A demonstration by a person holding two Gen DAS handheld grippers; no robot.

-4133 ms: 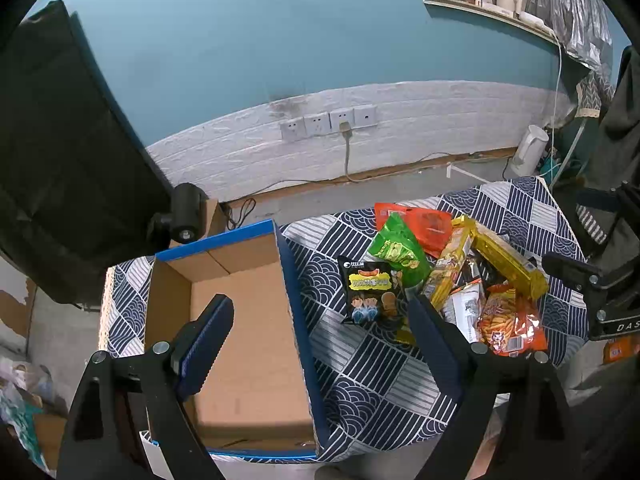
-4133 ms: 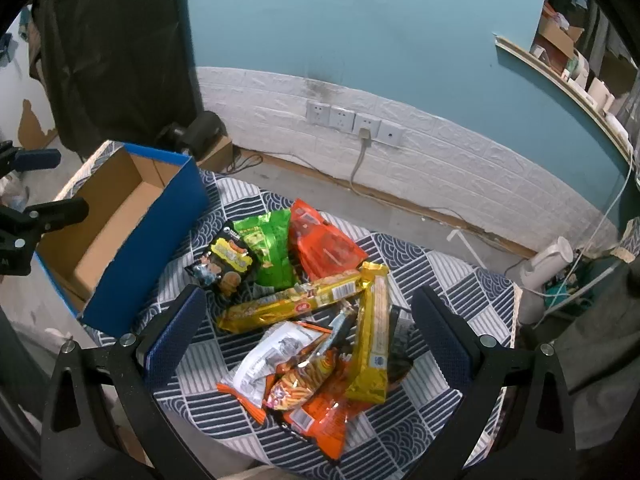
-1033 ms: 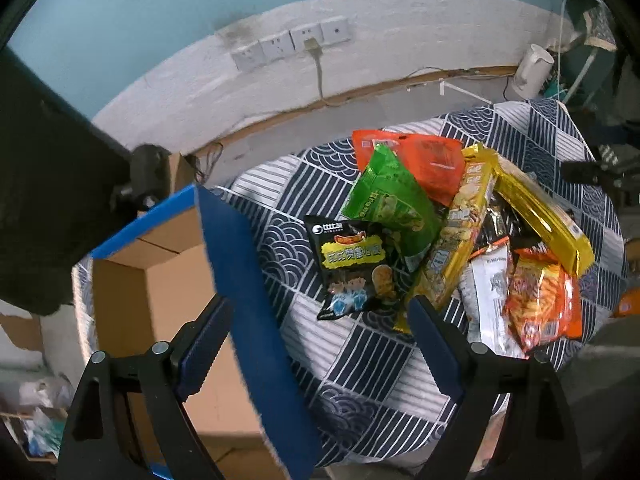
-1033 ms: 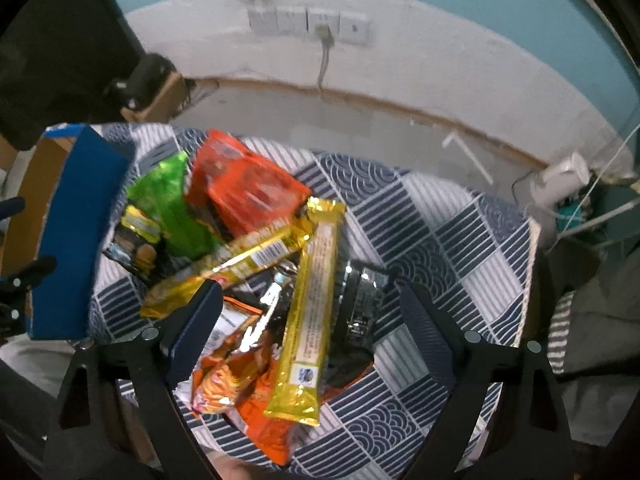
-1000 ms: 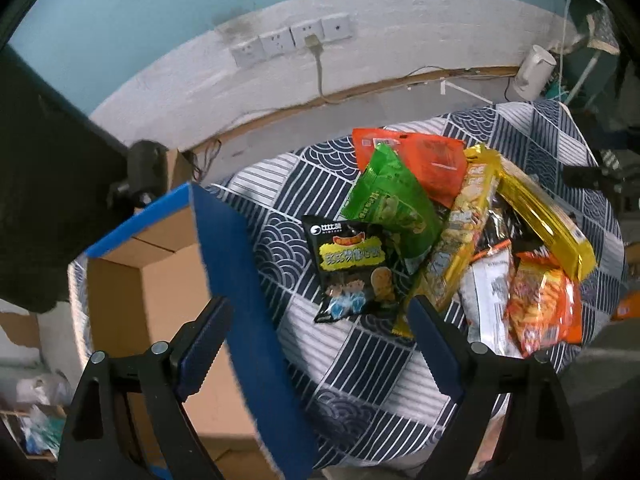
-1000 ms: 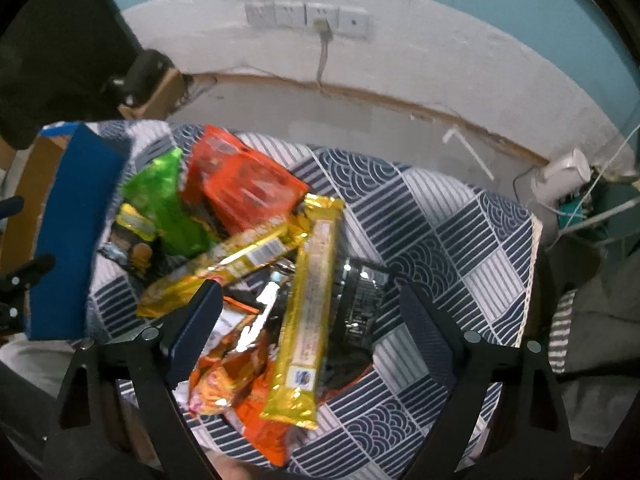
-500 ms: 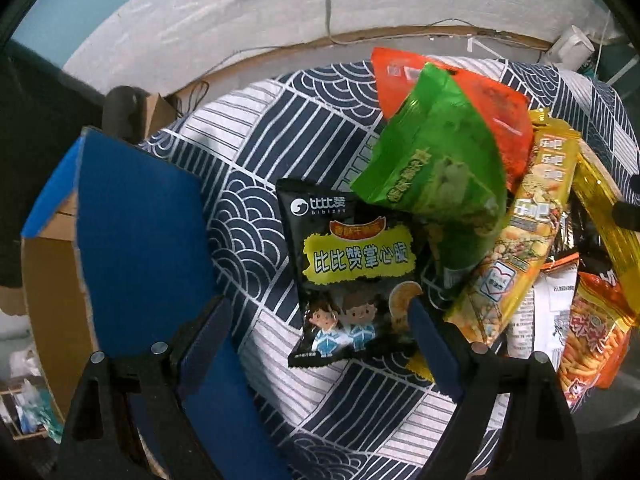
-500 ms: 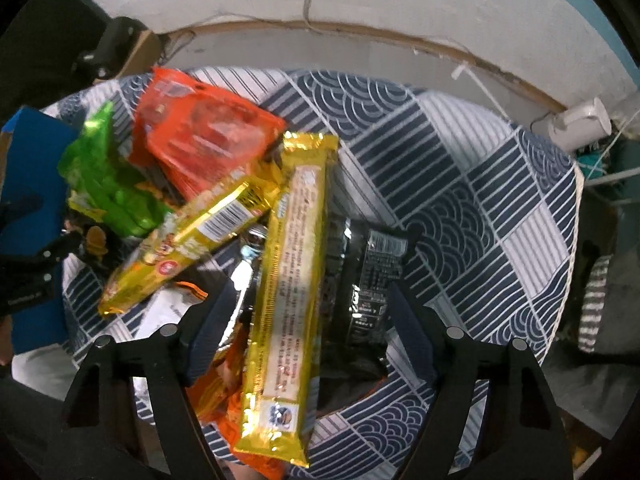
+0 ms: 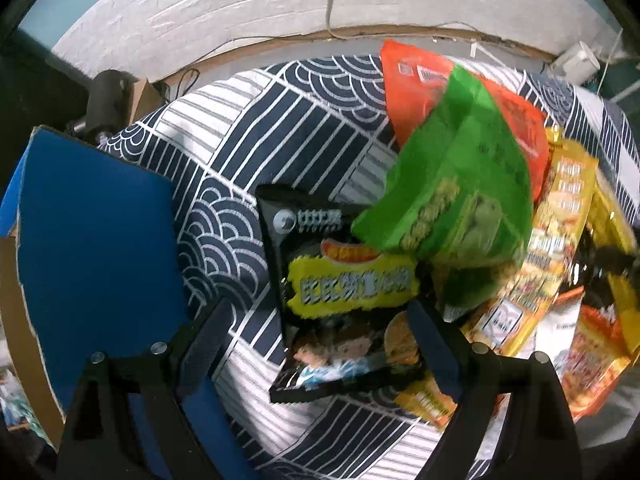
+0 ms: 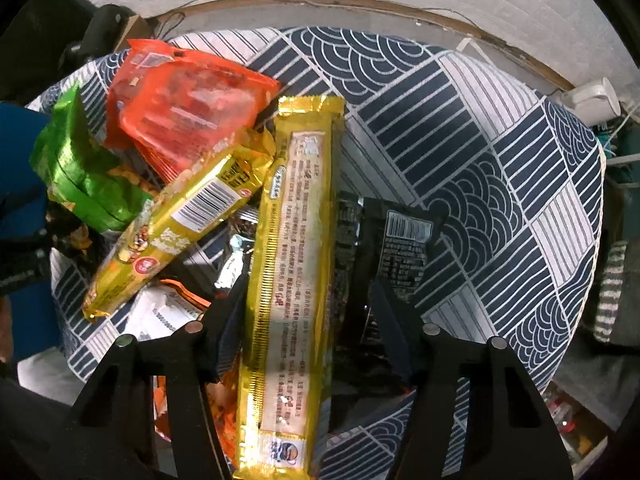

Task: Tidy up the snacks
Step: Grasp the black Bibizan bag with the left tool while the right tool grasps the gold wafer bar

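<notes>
From the left wrist camera we look almost straight down on the surface (image 9: 304,120), covered in a navy-and-white patterned cloth, much closer to the snacks than a second ago, when the wall sockets and the whole pile were in sight. Our left gripper (image 9: 316,332) has its jaws wide apart, straddling the black chip packet (image 9: 340,300), which lies flat on the cloth; the pads press on nothing yet. The green snack bag (image 9: 460,196) overlaps the packet's upper right corner, with the orange bag (image 9: 516,120) behind it, and the blue cardboard box (image 9: 96,240) stands just beside the packet on the left. From the right wrist camera we have likewise come down over the pile. Our right gripper (image 10: 304,320) has just been closing its jaws, and the long yellow biscuit pack (image 10: 292,280) lies lengthwise between them; the dark fingers stand close on either side, but we cannot tell whether they press on the wrapper yet. A second yellow pack (image 10: 172,232) lies slantwise to its left, and a black foil packet (image 10: 400,248) lies to its right, partly under the right finger. We judge that both hands have reached their first picks, and that the box on the left is where these snacks belong; nothing has yet gone in.
</notes>
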